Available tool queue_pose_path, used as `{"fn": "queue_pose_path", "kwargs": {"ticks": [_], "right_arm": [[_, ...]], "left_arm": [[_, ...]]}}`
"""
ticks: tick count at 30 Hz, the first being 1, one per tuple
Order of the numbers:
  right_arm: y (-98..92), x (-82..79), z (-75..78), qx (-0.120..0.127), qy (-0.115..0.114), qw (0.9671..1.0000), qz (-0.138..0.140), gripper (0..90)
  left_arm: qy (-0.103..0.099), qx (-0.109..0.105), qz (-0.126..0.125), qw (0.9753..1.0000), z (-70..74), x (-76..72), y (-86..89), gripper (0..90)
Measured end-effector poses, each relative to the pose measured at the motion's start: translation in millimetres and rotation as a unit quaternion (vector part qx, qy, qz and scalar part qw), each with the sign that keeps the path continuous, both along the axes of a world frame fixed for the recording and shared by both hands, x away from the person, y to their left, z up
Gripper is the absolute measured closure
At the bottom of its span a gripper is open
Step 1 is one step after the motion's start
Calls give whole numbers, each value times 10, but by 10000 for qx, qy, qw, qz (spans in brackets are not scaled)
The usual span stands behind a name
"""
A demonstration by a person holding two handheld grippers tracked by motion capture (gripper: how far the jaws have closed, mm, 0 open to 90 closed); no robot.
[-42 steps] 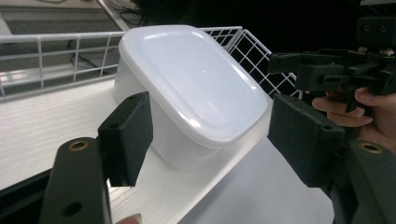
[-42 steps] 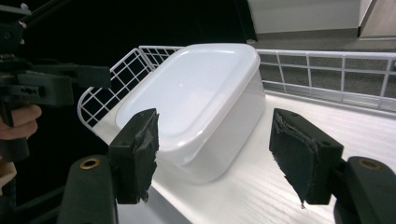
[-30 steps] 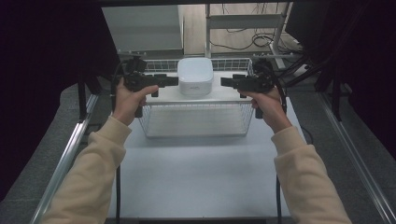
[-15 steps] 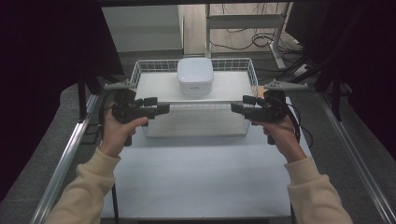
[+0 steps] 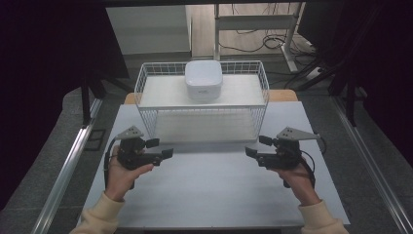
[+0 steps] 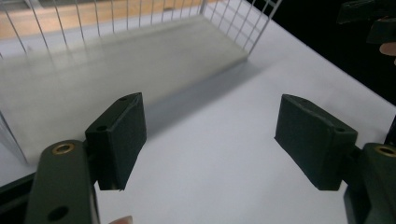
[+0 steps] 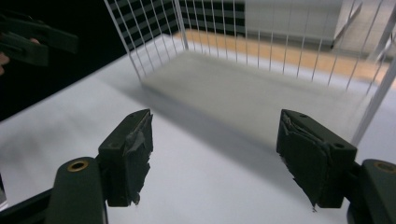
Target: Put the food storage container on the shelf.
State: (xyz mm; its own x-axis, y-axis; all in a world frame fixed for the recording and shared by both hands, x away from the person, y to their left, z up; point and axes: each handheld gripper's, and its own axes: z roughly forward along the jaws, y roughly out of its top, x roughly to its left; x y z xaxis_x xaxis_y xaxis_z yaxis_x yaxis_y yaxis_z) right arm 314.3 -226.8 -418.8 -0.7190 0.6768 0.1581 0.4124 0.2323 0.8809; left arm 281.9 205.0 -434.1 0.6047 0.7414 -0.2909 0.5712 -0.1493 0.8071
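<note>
You are holding both grippers low over the white worktop (image 5: 214, 190), just in front of the wire basket (image 5: 146, 83), and nothing is in either of them. The basket is standing at twelve o'clock on the worktop, a white grid of thin wires with a pale flat floor, and it is the biggest thing to run into: if you are reaching in over its near wall, a jaw could be catching a wire and dragging the whole basket, since it looks light.

The white box (image 5: 203, 79) is sitting inside at the far wall, at twelve o'clock of the basket's floor. It is a rounded square with a smooth, glossy-looking lid and soft corners, so a pinch taken on those corners could be slipping off, or pushing it against the back wires.

Your left gripper (image 5: 163, 148) is at eight o'clock and your right gripper (image 5: 254, 146) at four o'clock, well apart and pointing at each other. Both sets of jaws are standing wide, as each gripper view is showing. The right pads (image 7: 130, 149) are looking torn, which may be weakening your grip.
</note>
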Motion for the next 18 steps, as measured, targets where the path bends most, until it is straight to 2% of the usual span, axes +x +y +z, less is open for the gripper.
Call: {"fn": "queue_pose_path", "kwargs": {"ticks": [2, 5, 8, 10, 13, 18], "right_arm": [[-7, -38, -103, -57, 107, 9999, -1, 271], [3, -98, -301, -291, 271, 9992, 0, 270], [8, -135, -462, -439, 393, 9983, -23, 270], [17, -154, -547, -463, 513, 9976, -44, 270], [37, -178, -636, -622, 569, 9964, -13, 268], [21, -179, -622, -593, 509, 9969, -45, 272]], "left_arm": [[50, -21, 41, 10000, -106, -63, 11, 245], [174, -73, 102, 9998, -264, -140, 20, 249], [254, 98, 113, 9996, -419, -194, 34, 253], [285, 90, 167, 9994, -482, -212, 48, 255], [255, 226, 143, 9993, -509, -221, 45, 255], [183, 161, 162, 9996, -489, -230, 57, 258]]}}
